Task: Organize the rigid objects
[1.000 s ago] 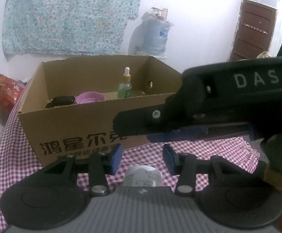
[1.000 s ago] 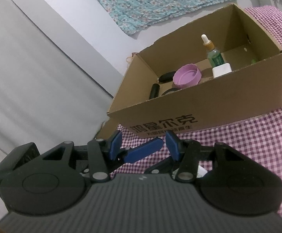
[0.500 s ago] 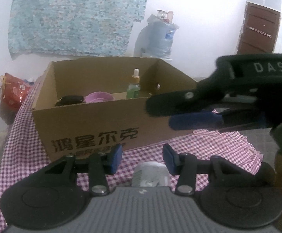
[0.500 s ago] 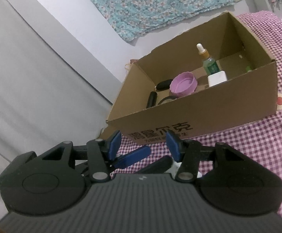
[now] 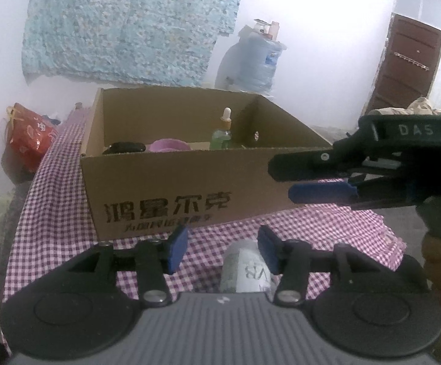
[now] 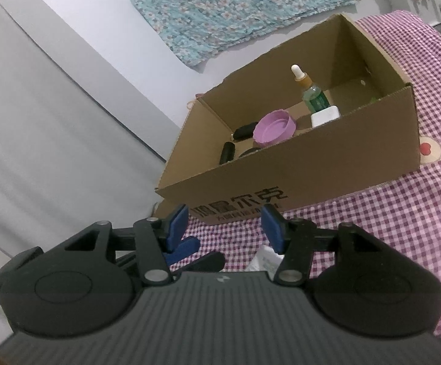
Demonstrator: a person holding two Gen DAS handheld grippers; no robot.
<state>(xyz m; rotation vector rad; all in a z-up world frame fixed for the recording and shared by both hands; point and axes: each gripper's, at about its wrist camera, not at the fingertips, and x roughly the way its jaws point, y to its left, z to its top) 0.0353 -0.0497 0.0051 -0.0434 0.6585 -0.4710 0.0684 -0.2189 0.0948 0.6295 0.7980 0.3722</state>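
The left gripper [image 5: 222, 248] is opening its jaws — a white labelled bottle [image 5: 246, 270] lies between them on the checked cloth [image 5: 53, 213], no pad pressing it. The right gripper [image 6: 223, 228] is opening too, nothing clamped. Just beyond both stands the cardboard box [image 5: 171, 188]. Inside it: a dropper bottle [image 6: 310, 95] upright, a purple lid [image 6: 275, 129], a white block [image 6: 325, 116] — and dark items [image 6: 244, 130].
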